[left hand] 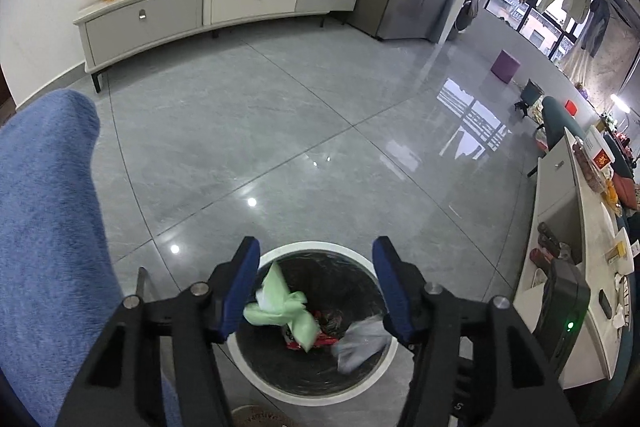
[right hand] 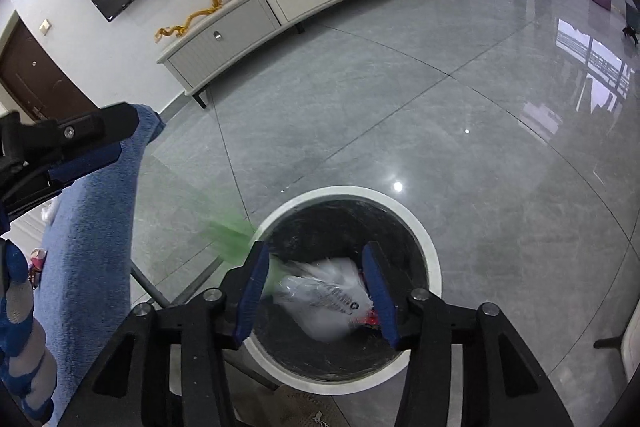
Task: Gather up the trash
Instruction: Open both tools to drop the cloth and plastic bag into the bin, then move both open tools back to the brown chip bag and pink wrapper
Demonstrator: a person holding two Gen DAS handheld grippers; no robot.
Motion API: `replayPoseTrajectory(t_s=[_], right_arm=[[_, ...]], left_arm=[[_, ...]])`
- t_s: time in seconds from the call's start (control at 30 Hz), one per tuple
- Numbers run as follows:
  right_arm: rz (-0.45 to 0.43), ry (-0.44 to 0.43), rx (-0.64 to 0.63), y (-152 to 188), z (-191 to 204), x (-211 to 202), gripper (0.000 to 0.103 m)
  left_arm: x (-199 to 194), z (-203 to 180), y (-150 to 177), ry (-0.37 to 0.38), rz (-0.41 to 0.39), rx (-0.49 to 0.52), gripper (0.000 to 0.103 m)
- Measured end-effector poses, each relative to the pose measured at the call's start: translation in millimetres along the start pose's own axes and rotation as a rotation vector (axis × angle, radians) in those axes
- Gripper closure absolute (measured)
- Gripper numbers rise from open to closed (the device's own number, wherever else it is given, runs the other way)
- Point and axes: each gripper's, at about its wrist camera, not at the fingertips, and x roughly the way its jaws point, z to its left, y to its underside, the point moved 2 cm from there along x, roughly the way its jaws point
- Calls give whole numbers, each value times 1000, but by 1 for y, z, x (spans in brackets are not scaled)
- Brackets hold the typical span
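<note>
Grey tile floor (left hand: 280, 131) lies under a round bin with a white rim (left hand: 320, 246) and a dark liner, and both grippers hang over its mouth. The left gripper (left hand: 316, 287) stands released: between its blue pads there is a clear gap, and a pale green wrapper (left hand: 282, 303) lies in that gap, close to the left pad and below it, over the bin's inside. I cannot tell for sure if the wrapper touches that pad, but it is not pinched. The right gripper (right hand: 316, 291) is also released. A clear plastic bag with dark print (right hand: 324, 297) shows blurred between its pads, inside the rim, free of both pads; in the left wrist view the same bag (left hand: 360, 341) lies at the right side of the bin. A red packet (left hand: 316, 339) already rests at the bottom.

As I judge it, the drop of these two pieces is being completed, so this part of the collecting is almost done. What is left is less clear. At the far left of the right wrist view, beside a blue cloth (right hand: 92, 227), some small coloured things (right hand: 38, 259) may be more trash, but they are too small to name.
</note>
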Motion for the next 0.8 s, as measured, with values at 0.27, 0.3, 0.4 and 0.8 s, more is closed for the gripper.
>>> replayPoseTrajectory(t_s=[0.27, 0.3, 0.4, 0.8], right_arm=[[-6, 14, 30, -5, -8, -1, 50], [-11, 14, 30, -6, -7, -2, 49], [-28, 15, 28, -7, -6, -8, 46], [-137, 2, 3, -13, 23, -53, 39]], left_arm=[[-2, 1, 3, -21, 1, 3, 46], [-3, 1, 4, -27, -1, 1, 46], [-10, 8, 5, -46, -11, -13, 46], [-68, 32, 14, -131, -117, -52, 35]])
